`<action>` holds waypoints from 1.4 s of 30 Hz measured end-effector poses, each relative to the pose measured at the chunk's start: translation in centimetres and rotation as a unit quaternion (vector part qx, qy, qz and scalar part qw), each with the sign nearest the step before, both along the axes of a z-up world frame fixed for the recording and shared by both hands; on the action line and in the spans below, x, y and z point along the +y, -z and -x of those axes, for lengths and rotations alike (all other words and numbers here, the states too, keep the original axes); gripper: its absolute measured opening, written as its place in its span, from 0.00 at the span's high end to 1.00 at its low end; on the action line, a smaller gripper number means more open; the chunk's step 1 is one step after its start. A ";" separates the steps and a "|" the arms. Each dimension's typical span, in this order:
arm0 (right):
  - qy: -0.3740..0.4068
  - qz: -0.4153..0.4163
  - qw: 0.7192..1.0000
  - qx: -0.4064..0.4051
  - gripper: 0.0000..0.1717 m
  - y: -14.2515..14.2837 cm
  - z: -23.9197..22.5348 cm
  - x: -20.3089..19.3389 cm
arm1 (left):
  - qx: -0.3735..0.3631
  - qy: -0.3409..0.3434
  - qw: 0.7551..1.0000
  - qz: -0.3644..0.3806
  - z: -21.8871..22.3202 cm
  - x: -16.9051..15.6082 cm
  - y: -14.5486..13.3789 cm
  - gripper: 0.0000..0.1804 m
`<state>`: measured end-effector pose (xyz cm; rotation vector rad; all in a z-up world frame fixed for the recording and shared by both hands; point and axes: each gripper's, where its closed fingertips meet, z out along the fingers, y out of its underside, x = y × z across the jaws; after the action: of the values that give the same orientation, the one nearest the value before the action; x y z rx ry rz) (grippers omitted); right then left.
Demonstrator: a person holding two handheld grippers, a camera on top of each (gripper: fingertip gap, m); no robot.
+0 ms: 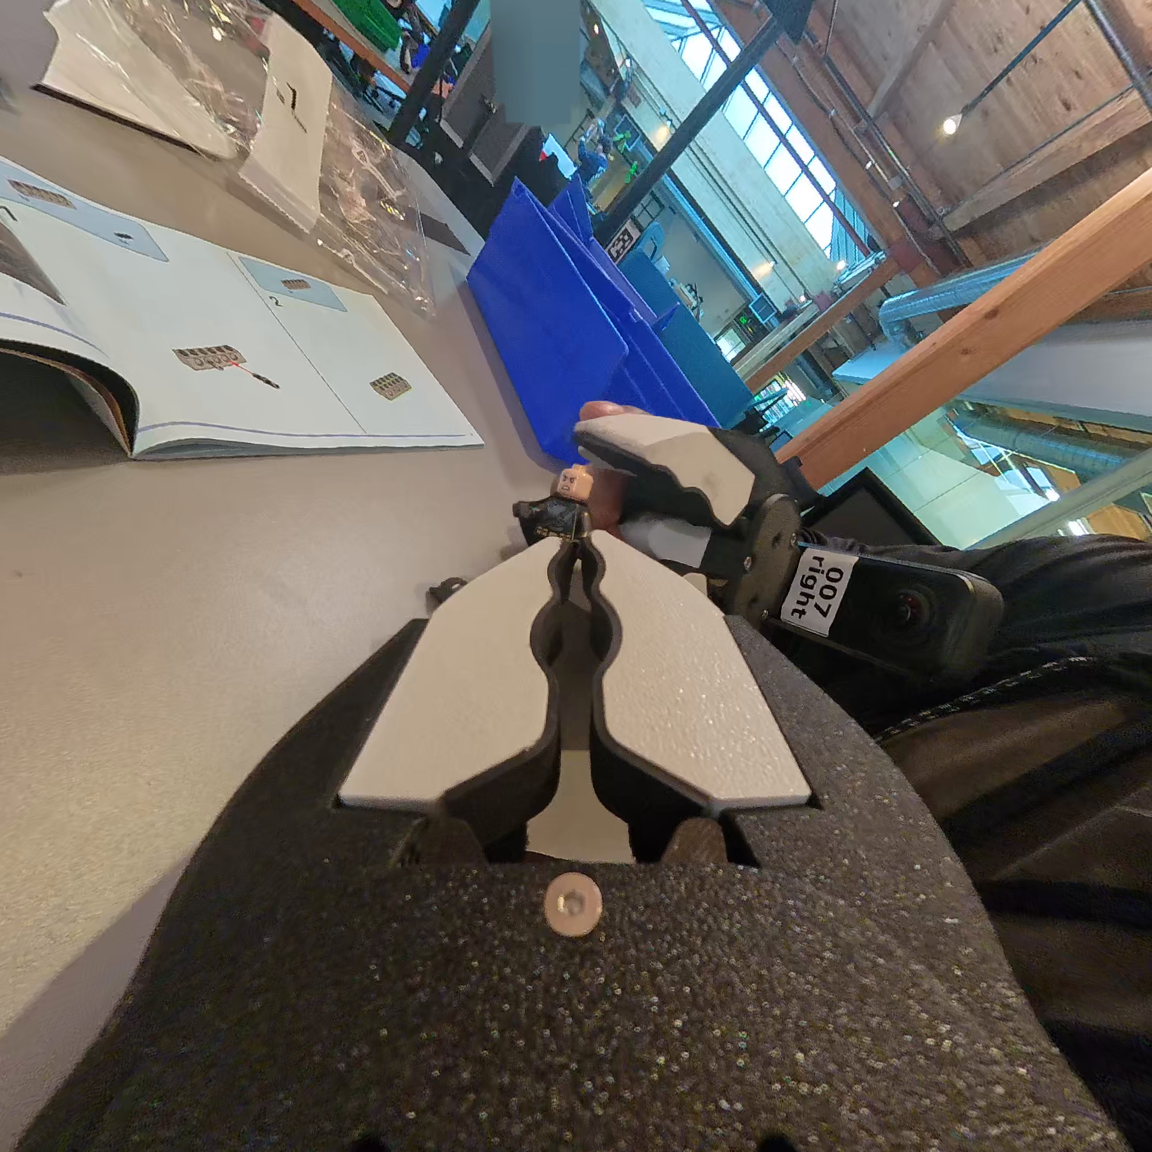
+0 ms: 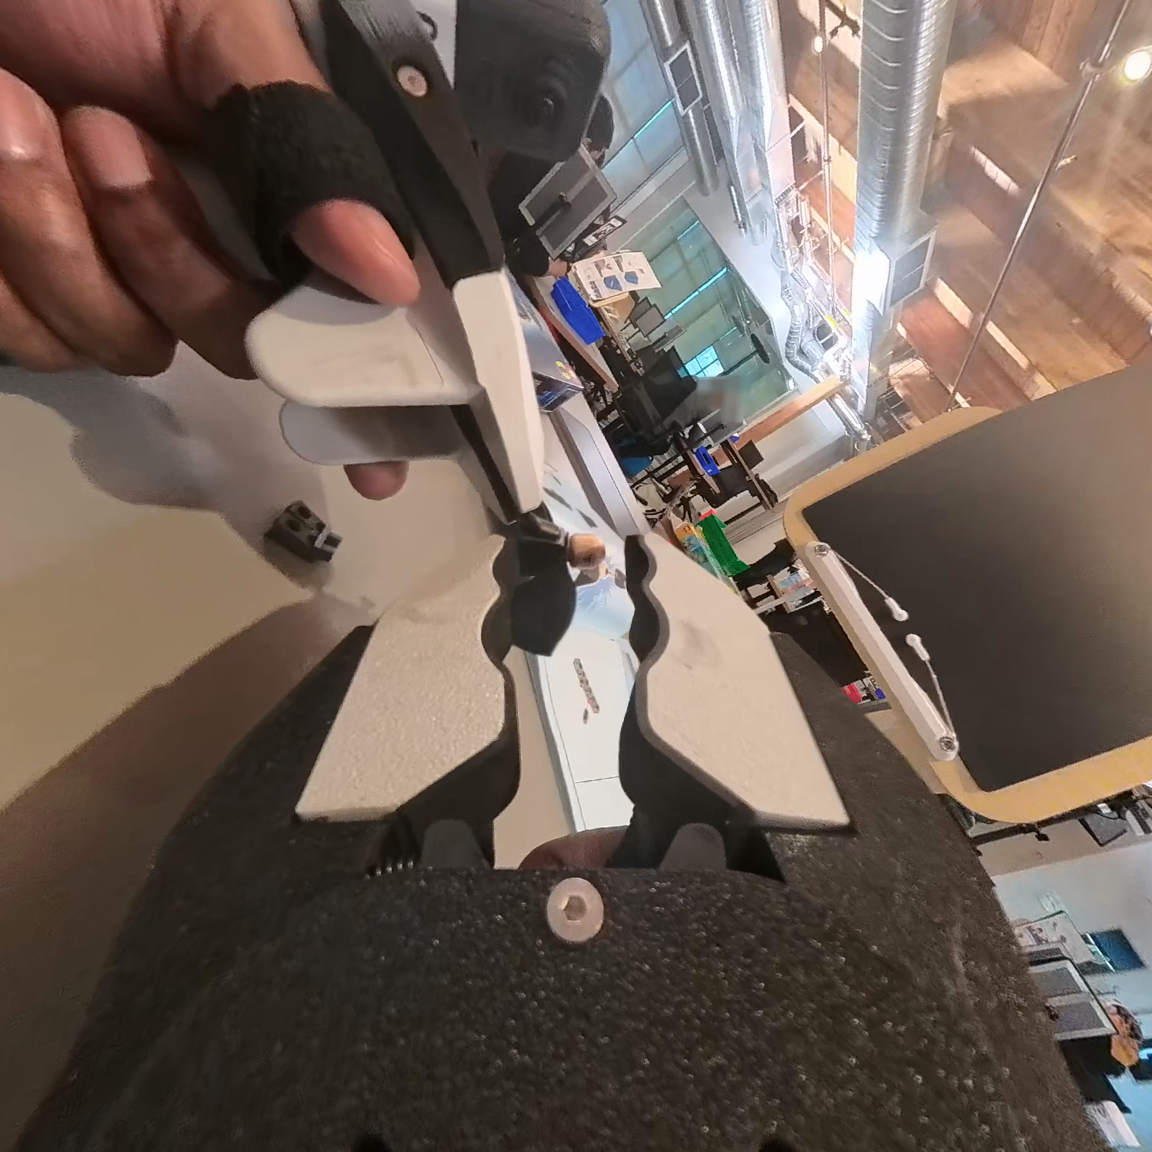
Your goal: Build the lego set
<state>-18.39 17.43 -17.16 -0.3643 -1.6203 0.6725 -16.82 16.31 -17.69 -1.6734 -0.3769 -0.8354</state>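
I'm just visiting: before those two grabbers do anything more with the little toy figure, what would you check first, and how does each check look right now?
1. Left gripper has the toy figure: ok, its fingertips are shut on the figure's lower end.
2. Right gripper is open: ok, a clear gap shows between its fingers.
3. Right gripper's pads press the figure: not ok; the head sits in the gap, clear of the right-hand finger.
4. Cape free of the fingers: cannot tell; it lies close by the left-hand finger.
5. Loose dark brick out of the way: ok, it lies apart on the table.
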 end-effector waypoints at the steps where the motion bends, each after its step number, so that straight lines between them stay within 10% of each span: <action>1: -0.005 -0.001 1.000 -0.004 0.80 0.2 0.0 -0.1 | 0.001 0.004 1.000 0.005 -0.1 0.0 0.2 0.98; 30: -0.114 0.006 0.988 -0.108 0.85 3.0 -1.4 -1.8 | 0.203 0.018 0.978 0.032 1.3 -2.3 -0.6 1.00; 42: -0.111 0.060 0.984 -0.127 0.85 2.5 -1.2 -1.3 | 0.540 0.028 0.840 0.042 -1.0 -1.1 1.9 0.96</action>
<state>-17.14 16.09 -19.65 -0.3725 -1.8853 0.9249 -15.86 15.22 -19.64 -1.9621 0.4342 0.1826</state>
